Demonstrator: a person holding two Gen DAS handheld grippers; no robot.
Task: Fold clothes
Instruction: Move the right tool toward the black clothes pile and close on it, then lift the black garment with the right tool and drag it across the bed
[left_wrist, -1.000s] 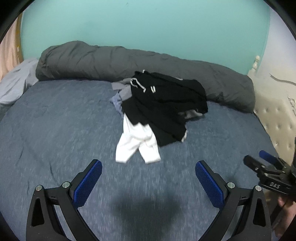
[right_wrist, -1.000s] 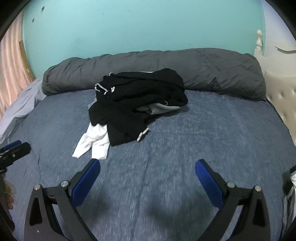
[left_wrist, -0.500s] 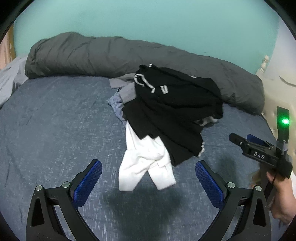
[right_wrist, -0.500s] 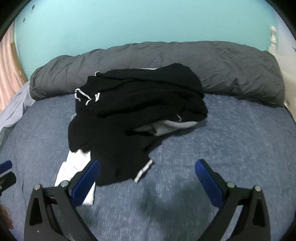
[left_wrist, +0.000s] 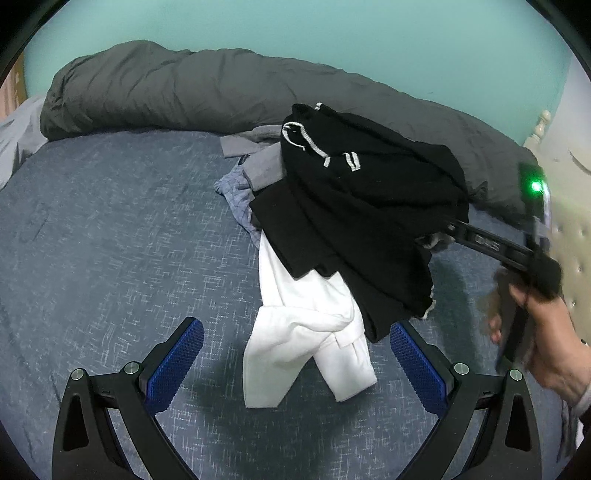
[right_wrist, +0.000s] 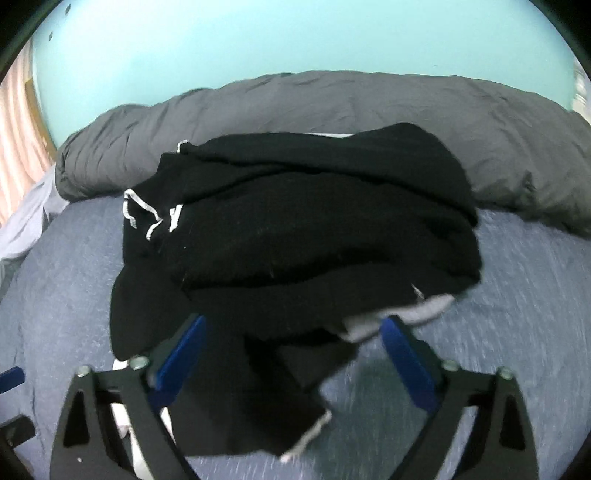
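Note:
A heap of clothes lies on the blue-grey bed (left_wrist: 92, 240). On top is a black garment (left_wrist: 369, 206) with a white drawstring, over grey and blue checked pieces. A white garment (left_wrist: 306, 332) sticks out at the front. My left gripper (left_wrist: 295, 326) is open just above the bed, and the white garment's end lies between its blue pads without touching them. My right gripper (right_wrist: 292, 321) is closing, with the black garment's (right_wrist: 295, 240) front edge between its jaws; the pads are clear of the cloth. In the left wrist view the right gripper (left_wrist: 443, 230) reaches into the heap's right side, held by a hand (left_wrist: 550, 339).
A rolled dark grey duvet (left_wrist: 184, 92) runs along the back under a teal wall. A cream tufted headboard (left_wrist: 569, 221) stands at the right. A pale sheet (right_wrist: 29, 214) and a pink curtain (right_wrist: 14, 155) sit at the left.
Both grippers have come forward and down to the heap. The right gripper has come up to the black garment's edge and its jaws stand a little narrower.

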